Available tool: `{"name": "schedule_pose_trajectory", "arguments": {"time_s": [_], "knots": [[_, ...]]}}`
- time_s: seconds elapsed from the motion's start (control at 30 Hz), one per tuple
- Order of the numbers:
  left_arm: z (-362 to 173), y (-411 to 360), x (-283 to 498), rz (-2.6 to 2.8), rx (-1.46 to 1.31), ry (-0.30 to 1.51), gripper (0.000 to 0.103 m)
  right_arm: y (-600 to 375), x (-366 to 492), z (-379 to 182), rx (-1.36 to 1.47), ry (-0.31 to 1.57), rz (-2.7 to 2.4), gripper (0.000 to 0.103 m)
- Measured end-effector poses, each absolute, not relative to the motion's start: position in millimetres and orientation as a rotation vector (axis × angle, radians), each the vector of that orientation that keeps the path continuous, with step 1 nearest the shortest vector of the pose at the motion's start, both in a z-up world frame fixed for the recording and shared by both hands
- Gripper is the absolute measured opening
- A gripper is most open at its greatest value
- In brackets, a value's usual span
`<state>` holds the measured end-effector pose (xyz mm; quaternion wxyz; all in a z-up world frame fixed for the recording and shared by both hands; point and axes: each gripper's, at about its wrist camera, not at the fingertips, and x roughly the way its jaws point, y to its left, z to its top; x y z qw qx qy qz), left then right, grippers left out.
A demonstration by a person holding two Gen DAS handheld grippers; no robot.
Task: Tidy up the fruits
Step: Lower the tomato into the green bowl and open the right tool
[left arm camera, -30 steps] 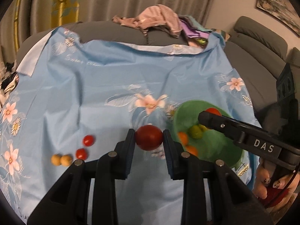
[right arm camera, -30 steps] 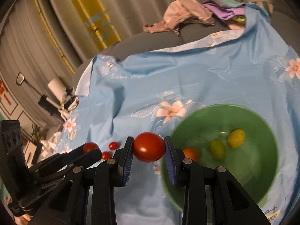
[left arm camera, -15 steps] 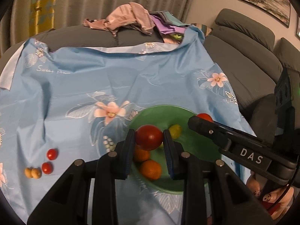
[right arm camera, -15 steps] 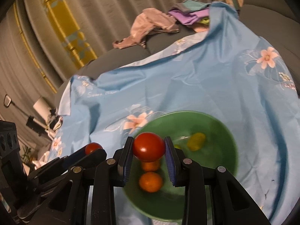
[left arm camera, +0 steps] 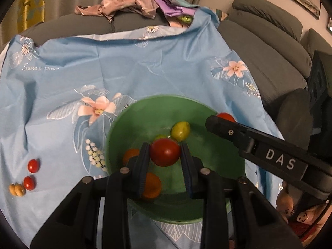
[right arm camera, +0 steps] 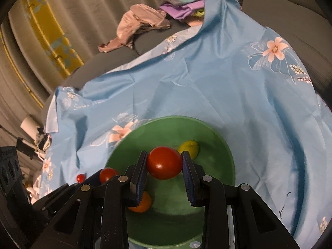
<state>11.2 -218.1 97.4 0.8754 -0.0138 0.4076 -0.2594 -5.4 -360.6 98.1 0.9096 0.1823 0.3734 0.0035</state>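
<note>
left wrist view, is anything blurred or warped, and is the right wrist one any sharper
Left wrist view: dim, warm light; fisheye bends the blue cloth and darkens the corners; the green bowl rim is slightly smeared, while the tomato in the left tool is crisp. Right wrist view: no sharper, bowl floor and orange fruit soft; its tomato shows a small glare spot.

The bowl (left arm camera: 116,132) sat on the cloth (left arm camera: 145,66) spread over the sofa (left arm camera: 267,47). Four fruits (left arm camera: 180,130) lay in the bowl. Left of it, small fruits (left arm camera: 33,166) lay on the cloth. Clothes (left arm camera: 128,4) lay behind.
</note>
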Motion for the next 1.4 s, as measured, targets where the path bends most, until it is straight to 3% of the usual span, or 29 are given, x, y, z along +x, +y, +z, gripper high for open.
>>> {"name": "schedule_pose_trajectory", "arguments": {"time_s": [1.4], "knots": [[65.3,-240.6,24.0,-0.537,-0.002,0.949,0.03,-362.2,12.6,70.3,0.302,0.914,-0.094,0.034]]}}
